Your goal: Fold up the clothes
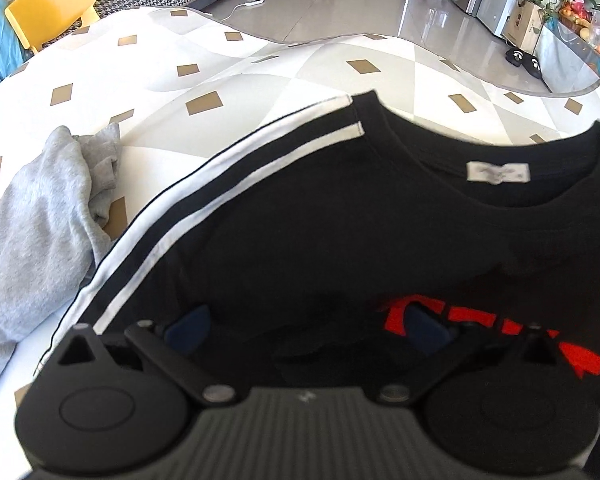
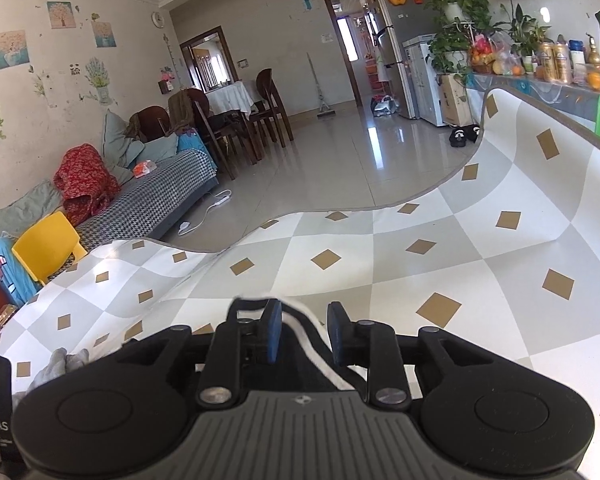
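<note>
The black T-shirt with white shoulder stripes and red lettering on the chest lies spread face-up on the checkered mat, collar toward the far side, which is the flat starting pose a fold needs. The left gripper hangs low over the chest with its jaws spread wide, the blue pads well apart and closed on nothing; it looks poised to come down on the cloth, not to be holding it. In the right wrist view, the right gripper has a white-edged strip of the shirt, probably a sleeve or side edge, running up between its pads, but a gap shows on both sides, so I cannot tell whether it is pinching the cloth or only straddling it. The likely reason for this split is that one tool lifts an edge while the other steadies the body. A crumpled grey garment sits just left of the striped sleeve (close enough to catch a leftward fold), while the mat to the far side and right is bare, with its far edge curling up off the floor.
</note>
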`<state>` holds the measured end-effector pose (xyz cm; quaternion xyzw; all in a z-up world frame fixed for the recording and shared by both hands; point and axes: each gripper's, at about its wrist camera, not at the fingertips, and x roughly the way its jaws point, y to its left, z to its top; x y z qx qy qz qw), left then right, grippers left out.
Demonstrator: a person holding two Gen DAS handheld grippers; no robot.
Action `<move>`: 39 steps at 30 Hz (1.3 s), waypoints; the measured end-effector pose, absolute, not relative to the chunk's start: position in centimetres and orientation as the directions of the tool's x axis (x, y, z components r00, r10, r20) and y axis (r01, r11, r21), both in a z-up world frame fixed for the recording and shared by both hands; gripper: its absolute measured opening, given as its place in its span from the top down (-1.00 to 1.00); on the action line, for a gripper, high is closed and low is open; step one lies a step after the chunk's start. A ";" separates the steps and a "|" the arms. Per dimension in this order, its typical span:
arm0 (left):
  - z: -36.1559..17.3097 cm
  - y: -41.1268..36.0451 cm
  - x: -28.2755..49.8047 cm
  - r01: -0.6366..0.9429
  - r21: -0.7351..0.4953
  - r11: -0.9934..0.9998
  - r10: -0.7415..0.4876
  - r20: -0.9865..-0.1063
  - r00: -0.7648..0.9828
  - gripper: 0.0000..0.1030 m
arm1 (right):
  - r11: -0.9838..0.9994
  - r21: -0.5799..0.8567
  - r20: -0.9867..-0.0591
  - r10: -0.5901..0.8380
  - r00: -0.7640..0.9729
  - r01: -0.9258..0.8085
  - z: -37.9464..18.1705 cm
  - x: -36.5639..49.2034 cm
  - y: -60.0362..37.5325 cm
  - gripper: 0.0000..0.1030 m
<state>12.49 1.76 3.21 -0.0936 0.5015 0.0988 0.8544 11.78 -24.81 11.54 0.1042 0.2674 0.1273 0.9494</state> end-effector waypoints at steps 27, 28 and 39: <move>2.7 2.6 9.8 -0.241 -0.102 0.965 0.020 -0.889 0.457 -1.00 | 0.975 0.217 -0.756 0.193 0.626 -0.039 4.9 10.6 -31.0 0.39; 2.6 2.4 9.8 -0.236 -0.099 0.967 0.020 -0.889 0.457 -1.00 | 0.974 0.226 -0.764 0.196 0.614 -0.029 4.6 10.5 -31.2 0.39; 2.1 2.1 10.2 -0.217 -0.073 0.973 0.032 -0.895 0.445 -1.00 | 0.963 0.269 -0.798 0.215 0.563 0.013 2.5 11.3 -30.5 0.39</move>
